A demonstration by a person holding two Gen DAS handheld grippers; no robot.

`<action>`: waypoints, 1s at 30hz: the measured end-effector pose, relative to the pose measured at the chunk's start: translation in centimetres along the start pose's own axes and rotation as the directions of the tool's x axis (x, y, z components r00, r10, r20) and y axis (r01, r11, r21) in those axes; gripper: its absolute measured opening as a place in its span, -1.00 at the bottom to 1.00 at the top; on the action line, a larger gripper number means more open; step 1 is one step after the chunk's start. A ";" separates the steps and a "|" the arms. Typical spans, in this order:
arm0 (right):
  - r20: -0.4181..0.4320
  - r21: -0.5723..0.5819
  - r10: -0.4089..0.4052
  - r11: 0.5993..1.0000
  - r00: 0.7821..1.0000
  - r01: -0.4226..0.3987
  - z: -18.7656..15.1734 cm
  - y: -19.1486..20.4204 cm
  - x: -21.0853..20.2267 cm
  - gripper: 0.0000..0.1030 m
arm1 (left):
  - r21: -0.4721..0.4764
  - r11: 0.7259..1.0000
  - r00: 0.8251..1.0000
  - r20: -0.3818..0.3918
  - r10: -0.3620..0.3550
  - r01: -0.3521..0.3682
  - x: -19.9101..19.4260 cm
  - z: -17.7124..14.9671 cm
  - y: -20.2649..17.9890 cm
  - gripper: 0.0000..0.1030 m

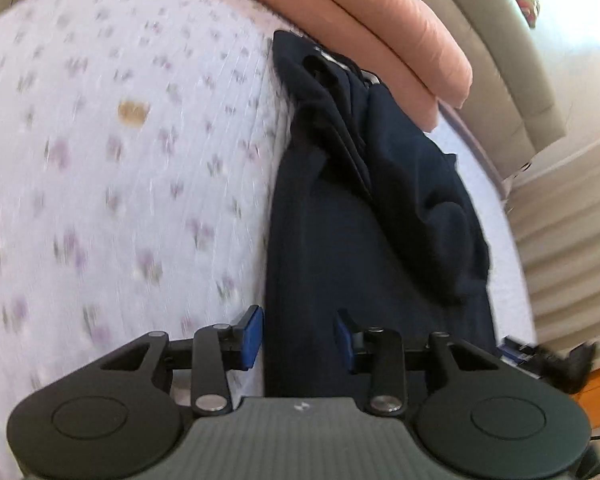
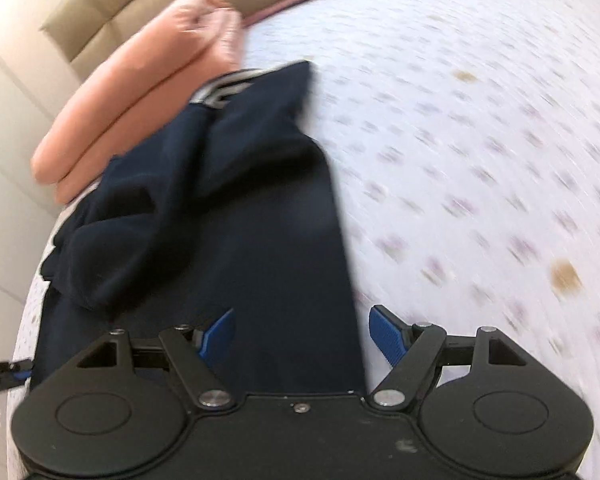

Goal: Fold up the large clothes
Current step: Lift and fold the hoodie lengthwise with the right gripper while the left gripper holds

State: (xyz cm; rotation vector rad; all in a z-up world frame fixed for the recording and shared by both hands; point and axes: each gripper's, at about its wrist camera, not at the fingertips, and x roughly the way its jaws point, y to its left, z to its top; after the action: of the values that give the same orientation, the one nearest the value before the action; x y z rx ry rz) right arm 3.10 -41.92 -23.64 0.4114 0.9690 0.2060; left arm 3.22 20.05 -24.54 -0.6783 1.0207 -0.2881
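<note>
A dark navy garment [image 1: 340,220] lies lengthwise on a bed, partly folded, with a bunched fold on one side and a grey-striped waistband at its far end. It also shows in the right wrist view [image 2: 240,220]. My left gripper [image 1: 300,340] is open, its blue pads straddling the garment's near left edge. My right gripper [image 2: 302,334] is open, its pads straddling the garment's near right edge. Neither holds cloth. Both views are motion-blurred.
The bed has a white sheet with small purple flowers [image 1: 120,160] and a brown spot [image 1: 133,113]. A folded peach blanket [image 1: 380,40] lies past the garment, also in the right wrist view [image 2: 140,92]. A beige headboard [image 2: 140,4] stands behind it.
</note>
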 end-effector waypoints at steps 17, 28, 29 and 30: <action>-0.082 0.185 0.237 0.958 0.968 -0.219 -8.6 -5.0 -6.1 0.72 | -0.041 0.992 0.983 -0.139 -0.120 0.116 -2.3 -8.5 0.0 -0.21; -0.117 0.262 0.340 0.917 0.933 -0.301 -12.5 -5.5 -7.7 0.70 | -0.058 0.982 0.952 -0.242 -0.187 0.179 -2.5 -11.4 0.0 -0.22; -0.121 0.257 0.335 0.920 0.934 -0.296 -12.7 -5.3 -7.9 0.62 | -0.054 0.982 0.948 -0.254 -0.191 0.184 -2.6 -11.7 0.0 -0.21; -0.124 0.255 0.329 0.922 0.936 -0.290 -13.0 -5.2 -8.0 0.57 | -0.052 0.981 0.943 -0.270 -0.196 0.188 -2.5 -12.1 0.1 -0.21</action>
State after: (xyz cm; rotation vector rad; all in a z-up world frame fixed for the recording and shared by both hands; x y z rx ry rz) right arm -12.23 -46.24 -26.28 0.7766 1.0919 0.4221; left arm -8.48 16.74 -27.00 -0.7775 1.2256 -0.5524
